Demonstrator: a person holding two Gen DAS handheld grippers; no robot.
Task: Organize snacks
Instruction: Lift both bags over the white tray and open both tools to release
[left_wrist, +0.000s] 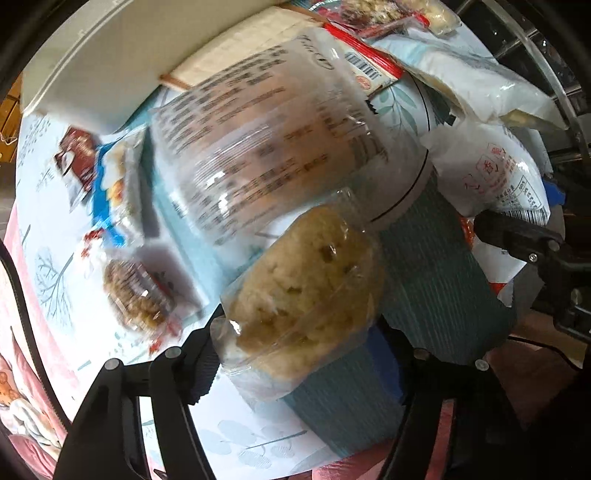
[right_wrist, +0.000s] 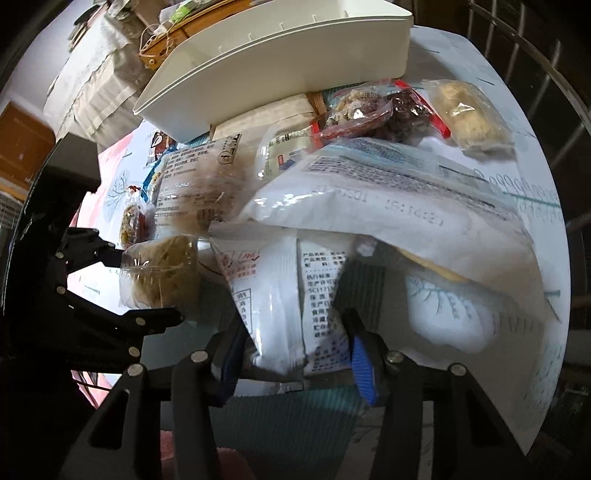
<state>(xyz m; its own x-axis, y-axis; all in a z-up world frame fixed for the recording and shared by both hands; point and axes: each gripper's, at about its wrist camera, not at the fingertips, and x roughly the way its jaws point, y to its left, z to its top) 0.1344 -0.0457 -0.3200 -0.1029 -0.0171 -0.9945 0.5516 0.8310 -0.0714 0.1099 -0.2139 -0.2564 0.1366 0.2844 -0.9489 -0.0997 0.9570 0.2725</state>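
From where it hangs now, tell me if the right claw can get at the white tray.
Probably not yet. The right claw is shut on a white packet, and a big white bag and more snack packs lie between it and the white tray at the table's far side. It would need to let go first.

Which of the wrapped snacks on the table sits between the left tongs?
The clear-wrapped yellow crumbly cake, between the left tongs; the other packets lie farther off on the table.
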